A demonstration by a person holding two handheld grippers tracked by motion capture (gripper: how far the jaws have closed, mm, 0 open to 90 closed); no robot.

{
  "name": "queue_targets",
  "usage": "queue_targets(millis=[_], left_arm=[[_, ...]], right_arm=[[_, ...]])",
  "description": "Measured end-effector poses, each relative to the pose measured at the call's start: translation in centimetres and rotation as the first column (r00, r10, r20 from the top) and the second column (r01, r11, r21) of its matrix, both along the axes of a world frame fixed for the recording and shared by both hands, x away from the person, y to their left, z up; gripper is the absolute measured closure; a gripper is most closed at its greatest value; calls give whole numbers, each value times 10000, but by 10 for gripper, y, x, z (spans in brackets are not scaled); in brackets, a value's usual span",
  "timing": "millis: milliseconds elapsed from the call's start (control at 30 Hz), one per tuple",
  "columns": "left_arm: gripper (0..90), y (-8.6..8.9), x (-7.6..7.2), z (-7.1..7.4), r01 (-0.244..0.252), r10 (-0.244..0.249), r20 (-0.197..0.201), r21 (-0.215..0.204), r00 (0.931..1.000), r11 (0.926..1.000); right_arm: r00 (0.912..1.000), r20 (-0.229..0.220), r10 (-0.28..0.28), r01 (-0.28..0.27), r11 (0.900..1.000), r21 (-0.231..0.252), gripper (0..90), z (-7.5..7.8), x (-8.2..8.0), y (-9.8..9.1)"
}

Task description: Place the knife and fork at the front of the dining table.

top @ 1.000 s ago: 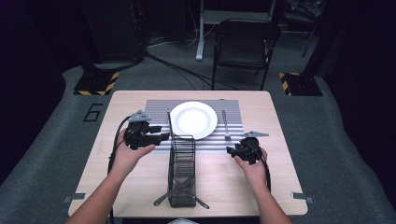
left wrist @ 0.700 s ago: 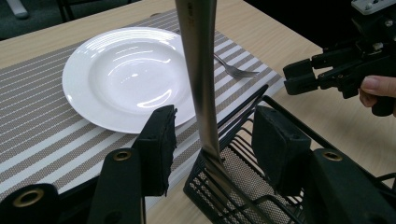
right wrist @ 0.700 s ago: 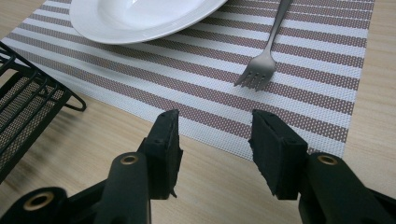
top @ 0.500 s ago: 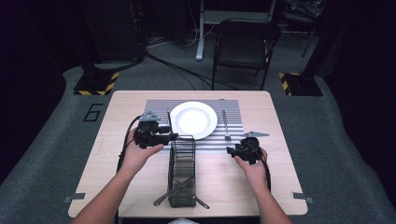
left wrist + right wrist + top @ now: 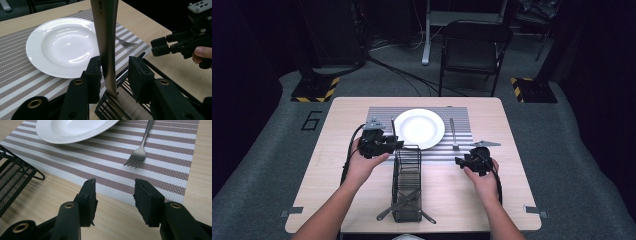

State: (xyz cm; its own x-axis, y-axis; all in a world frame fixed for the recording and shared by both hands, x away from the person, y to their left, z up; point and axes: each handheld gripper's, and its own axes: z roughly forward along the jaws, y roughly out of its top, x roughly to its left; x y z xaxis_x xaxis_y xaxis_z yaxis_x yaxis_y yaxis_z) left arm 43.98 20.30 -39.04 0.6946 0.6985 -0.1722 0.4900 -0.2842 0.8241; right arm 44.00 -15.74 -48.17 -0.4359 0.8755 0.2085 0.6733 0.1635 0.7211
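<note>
A metal utensil handle (image 5: 105, 42) stands nearly upright out of the far end of a black wire caddy (image 5: 407, 182), between the jaws of the left gripper (image 5: 115, 75). In the left gripper view the handle lies against the left-hand pad, while a clear gap separates it from the right-hand pad; the jaws have just been closing around it and do not yet clamp it from both sides. The utensil's lower end is hidden inside the caddy, so its type cannot be told. In the high view the left gripper (image 5: 379, 142) sits at the caddy's far left corner, just beside the near rim of a white plate (image 5: 419, 128). The plate rests on a striped placemat (image 5: 462, 150) at the far middle of the tabletop (image 5: 337, 165). A fork (image 5: 453, 135) lies on the placemat to the right of the plate, tines toward the person. Further utensils (image 5: 404, 205) lie across the near end of the caddy. The right gripper (image 5: 115, 195) hovers over the placemat's near edge, its jaws apart with nothing between them, the fork's tines (image 5: 136, 160) lying beyond.
</note>
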Motion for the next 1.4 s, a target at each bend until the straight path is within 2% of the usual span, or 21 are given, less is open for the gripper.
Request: queue_targets(millis=[133, 200, 300, 333, 400, 533, 633, 667, 800, 933, 967, 1033, 1133, 1267, 1400], left_arm=[[708, -1, -1, -1, -129, 123, 233, 264, 9997, 9996], [730, -1, -2, -2, -147, 145, 206, 104, 9997, 9998], [773, -1, -4, -1, -166, 162, 305, 148, 9994, 9998], [773, 0, -4, -1, -126, 116, 380, 258, 9992, 9996], [775, 0, -7, 0, -118, 110, 357, 227, 9993, 9997], [787, -1, -15, 2, 202, -210, 357, 233, 9991, 9995], [794, -1, -19, 2, 397, -402, 229, 235, 9989, 9989], [796, -1, -21, 2, 452, -459, 196, 363, 9988, 9983], [796, -1, -25, 3, 363, -376, 242, 534, 9990, 9979], [793, -2, -26, -1, 84, -92, 149, 539, 9998, 9985], [791, -3, -26, -1, 4, -12, 121, 655, 9999, 9979], [791, -3, -26, -1, -28, 10, 239, 754, 9997, 9971], [791, -5, -27, -2, -87, 72, 202, 740, 9998, 9972], [786, -7, -27, -2, -223, 176, 437, 1075, 9989, 9940], [794, -7, -27, -2, -59, 32, 319, 856, 9995, 9963]], right_arm=[[10000, -31, -34, 34, 10000, 6, 522, 0, 0, 0], [10000, -24, -28, 28, 10000, -20, 522, 0, 0, -1], [10000, -16, -76, 76, 10000, -48, 522, 0, 0, -2], [10000, 10, -79, 79, 10000, -40, 522, 0, 0, -2], [9999, -15, -101, 101, 9999, -21, 522, 0, 0, -2], [10000, -25, -91, 91, 10000, -12, 522, 0, 0, -2], [10000, 13, -85, 85, 10000, -31, 522, 0, 0, -2], [10000, 16, -79, 79, 10000, -36, 522, 0, 0, -2], [10000, 26, -81, 81, 10000, -16, 522, 0, 0, -2], [9999, 15, -105, 105, 9999, -39, 522, 0, 0, -1], [9999, -19, -101, 101, 9999, -18, 522, 0, 0, -1], [9999, -15, -100, 100, 9999, -18, 522, 0, 0, -1], [10000, 32, -85, 85, 10000, -47, 522, 0, 0, -1], [9999, 55, -105, 105, 9999, -99, 522, 1, -1, 0], [9999, 75, -102, 102, 9999, -86, 521, 0, 0, -1]])
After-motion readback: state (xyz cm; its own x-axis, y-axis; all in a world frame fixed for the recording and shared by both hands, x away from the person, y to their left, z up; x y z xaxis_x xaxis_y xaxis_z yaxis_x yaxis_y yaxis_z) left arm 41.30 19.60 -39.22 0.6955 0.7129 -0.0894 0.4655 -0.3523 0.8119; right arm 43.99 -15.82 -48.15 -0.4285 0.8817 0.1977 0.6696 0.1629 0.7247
